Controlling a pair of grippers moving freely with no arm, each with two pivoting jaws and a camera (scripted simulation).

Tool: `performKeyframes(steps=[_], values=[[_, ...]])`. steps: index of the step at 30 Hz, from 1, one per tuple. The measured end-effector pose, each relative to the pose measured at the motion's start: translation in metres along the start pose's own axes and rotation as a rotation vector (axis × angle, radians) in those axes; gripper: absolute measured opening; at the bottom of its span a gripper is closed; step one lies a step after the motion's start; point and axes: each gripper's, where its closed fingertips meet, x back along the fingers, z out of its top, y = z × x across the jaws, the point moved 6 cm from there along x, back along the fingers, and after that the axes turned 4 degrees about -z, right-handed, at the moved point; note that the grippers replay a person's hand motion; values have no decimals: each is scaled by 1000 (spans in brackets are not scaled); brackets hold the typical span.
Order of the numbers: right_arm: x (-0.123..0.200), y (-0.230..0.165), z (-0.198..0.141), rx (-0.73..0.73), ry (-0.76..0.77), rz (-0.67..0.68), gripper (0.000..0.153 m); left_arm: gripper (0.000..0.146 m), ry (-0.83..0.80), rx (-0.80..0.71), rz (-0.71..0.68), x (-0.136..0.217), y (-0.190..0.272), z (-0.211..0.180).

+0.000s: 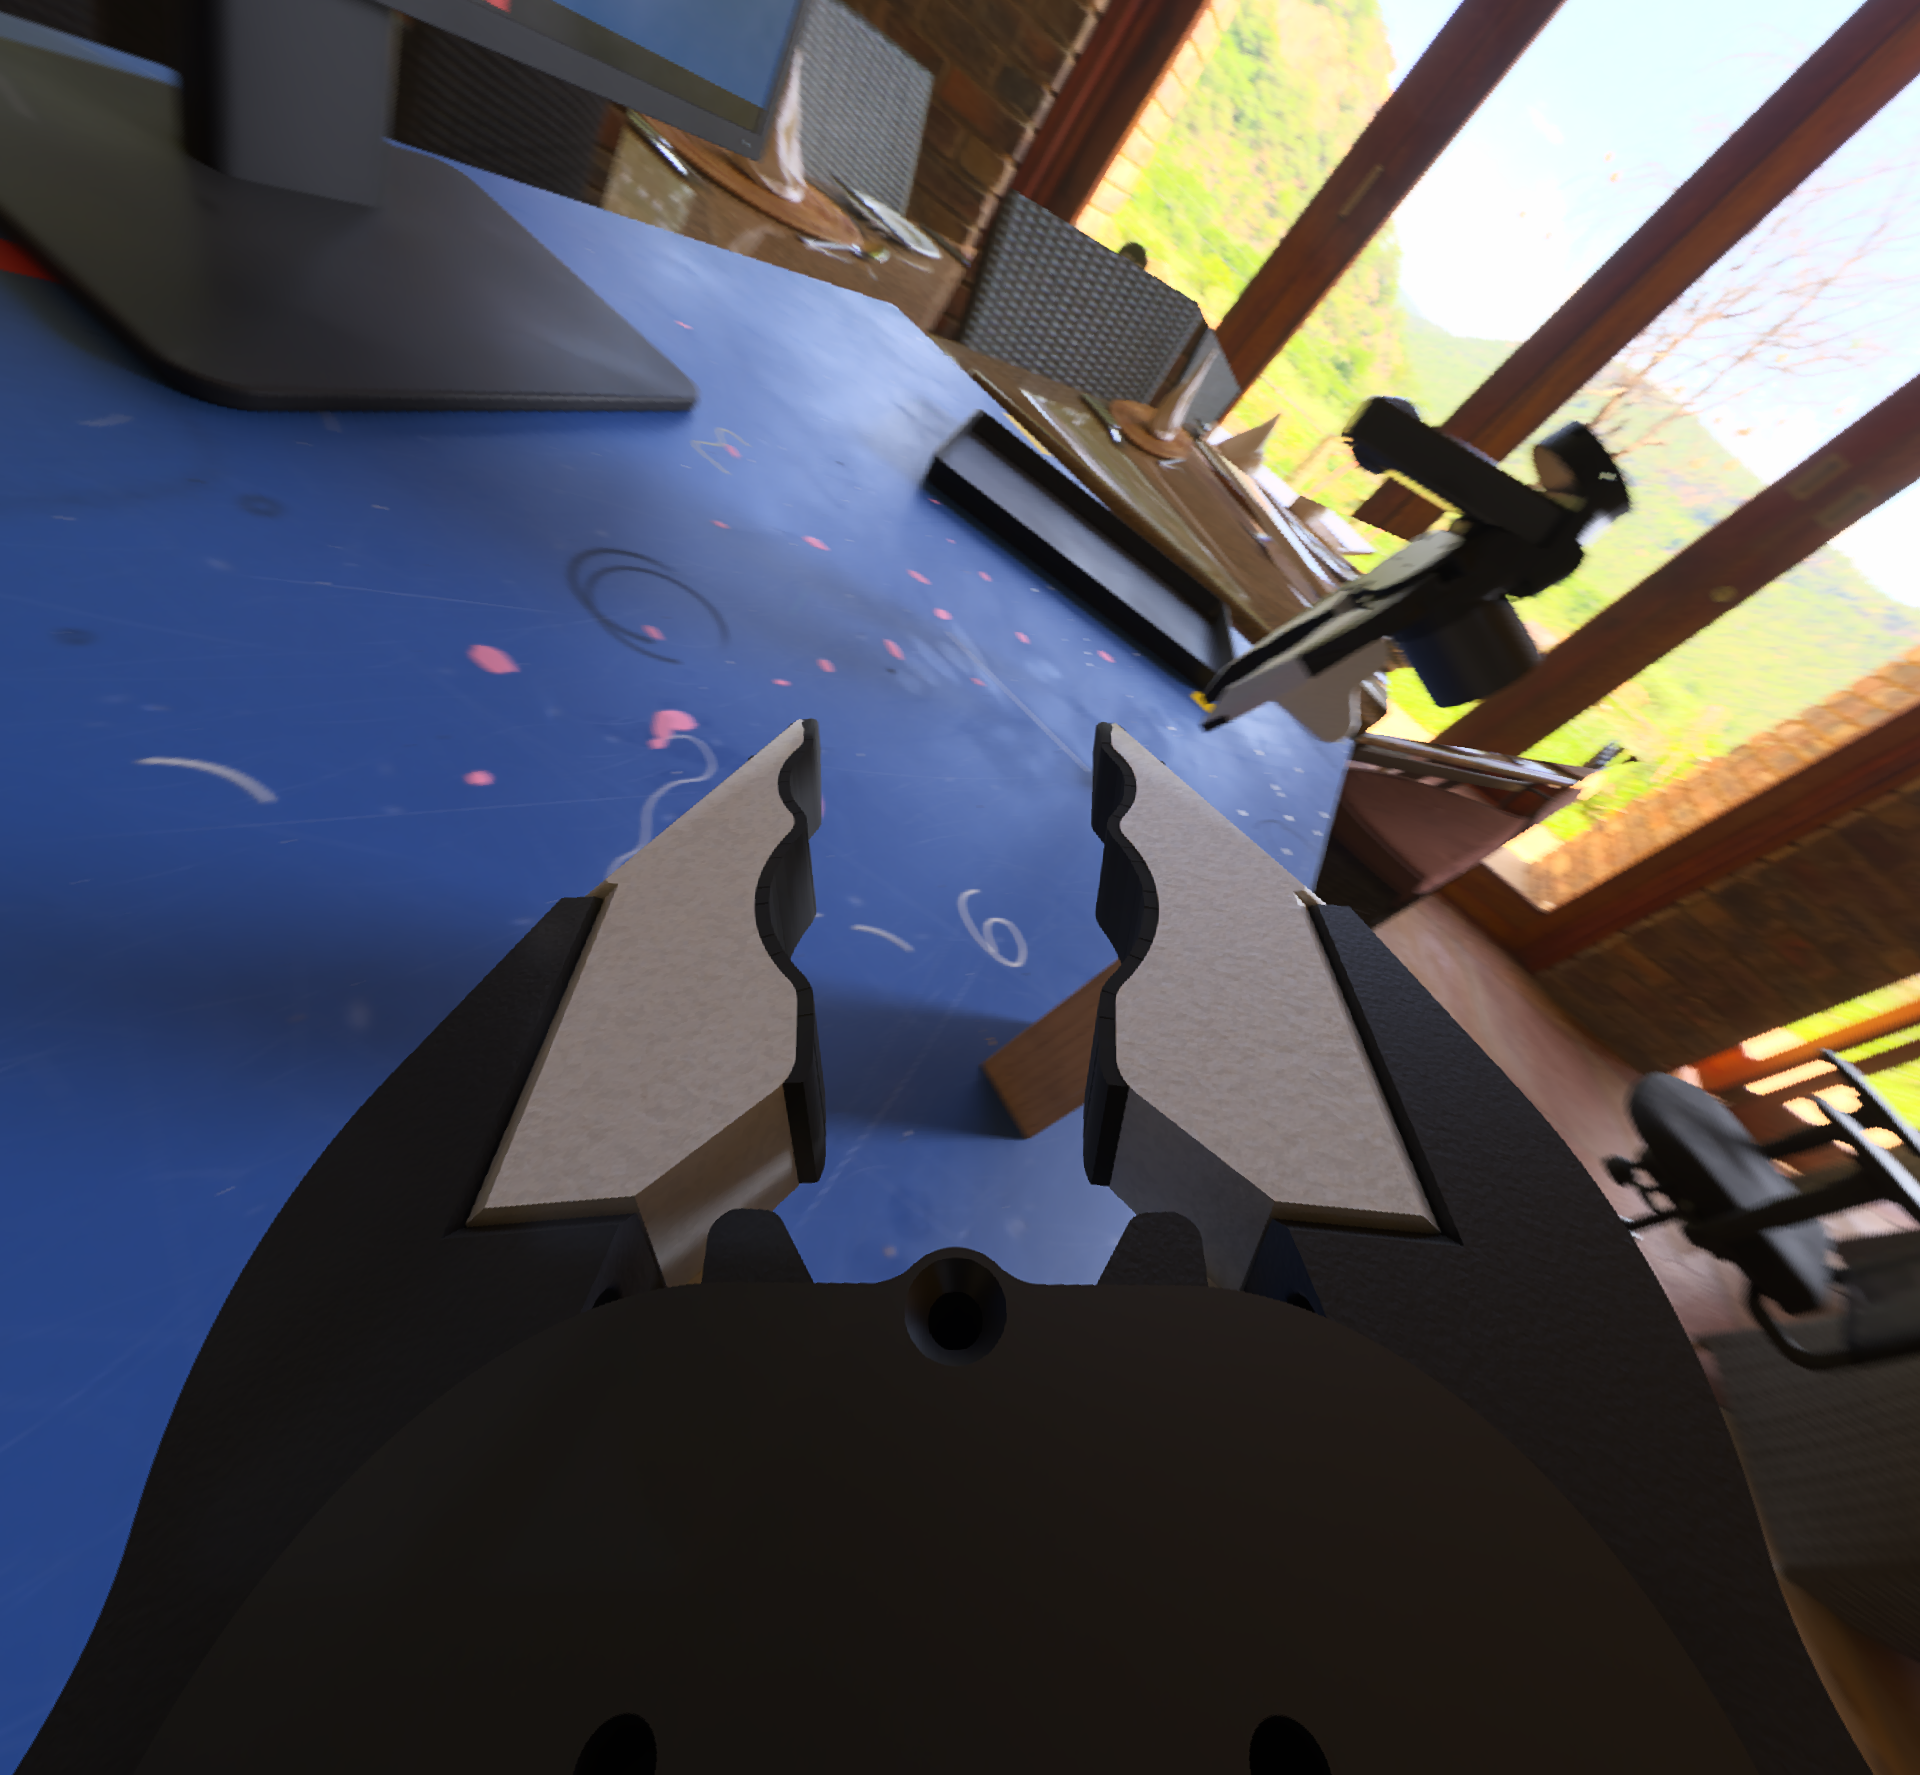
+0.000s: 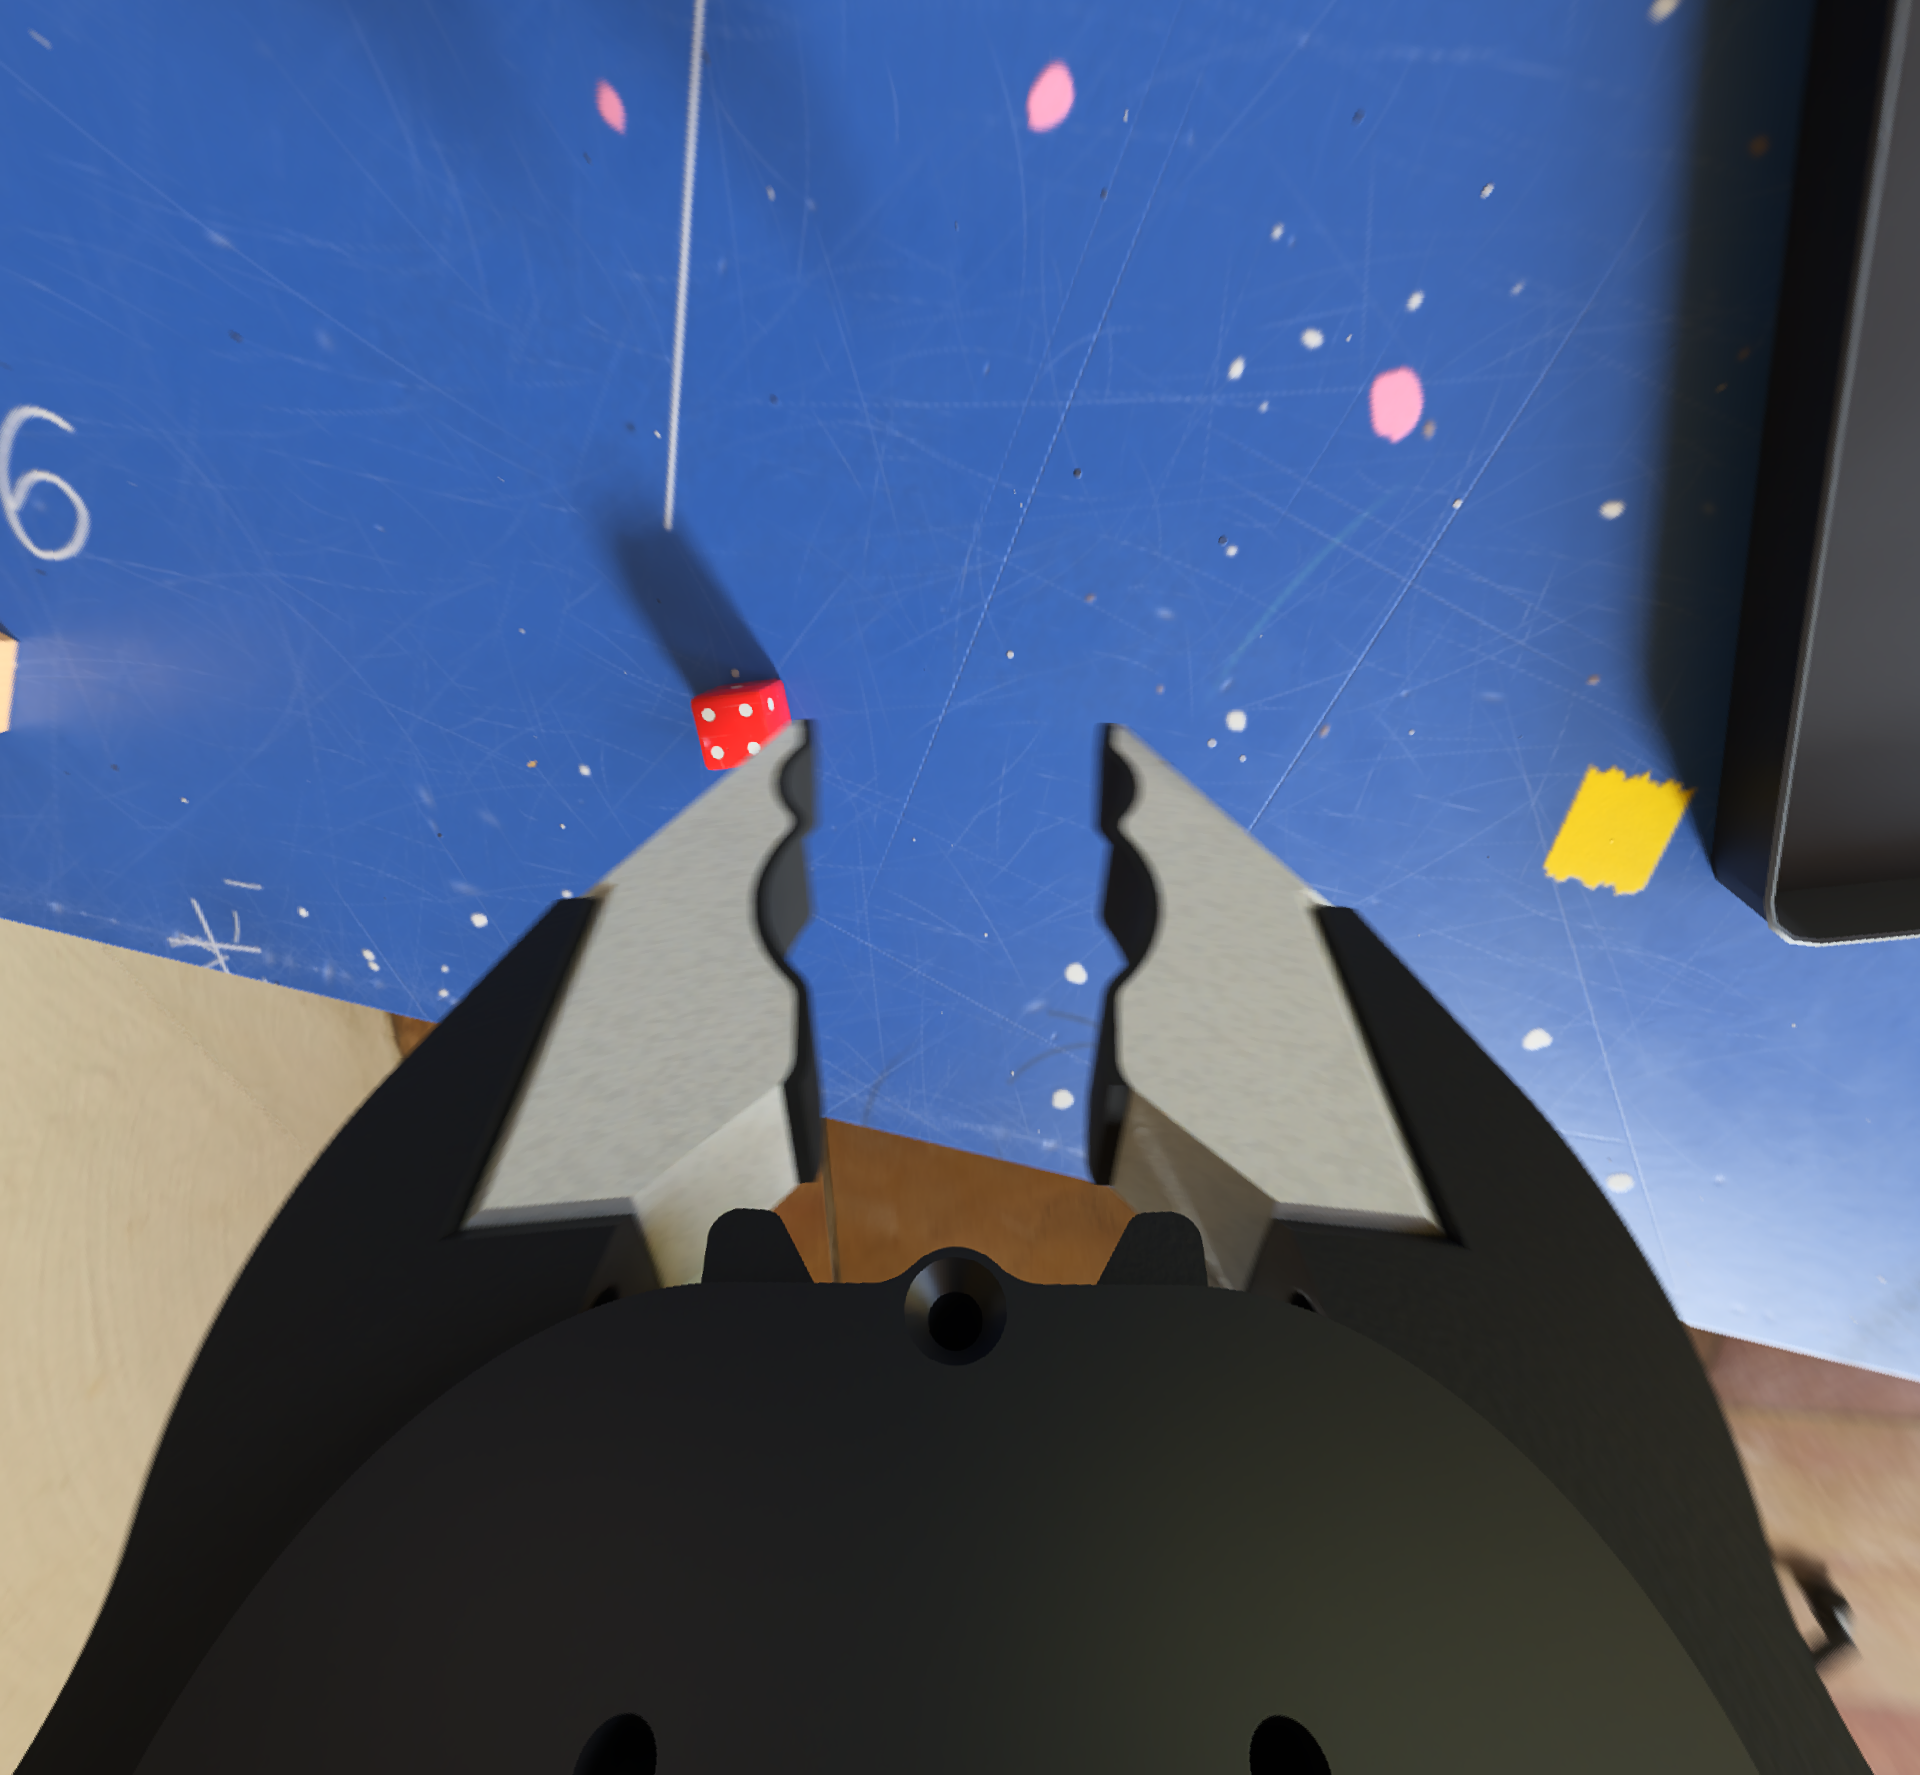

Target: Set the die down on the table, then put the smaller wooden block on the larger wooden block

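A small red die (image 2: 738, 723) with white dots sits on the blue table (image 2: 1039, 271), just off the left fingertip of my right gripper (image 2: 956, 749) and outside the jaws. The right gripper is open and empty, above the table's near edge. My left gripper (image 1: 956, 769) is open and empty, low over the table. A brown wooden block (image 1: 1044, 1065) lies on the table behind its right finger, partly hidden. A sliver of a wooden block (image 2: 5, 681) shows at the left edge of the right wrist view. I see no second block.
A monitor on a dark stand (image 1: 312, 291) fills the far left of the table. A flat black tray (image 1: 1081, 541) lies at the far edge; it also shows in the right wrist view (image 2: 1839, 375). Yellow tape (image 2: 1616, 826) is beside it. The right gripper (image 1: 1351, 624) shows far off.
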Motion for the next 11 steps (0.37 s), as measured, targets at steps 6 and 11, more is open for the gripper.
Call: performKeyframes(steps=[6,11], values=[[-3,6,1,-133,-82,111,13,52,-170,49,14,-39,27,12],[2,13,-18,-136,-90,108,5,56,-416,130,23,-106,47,19]])
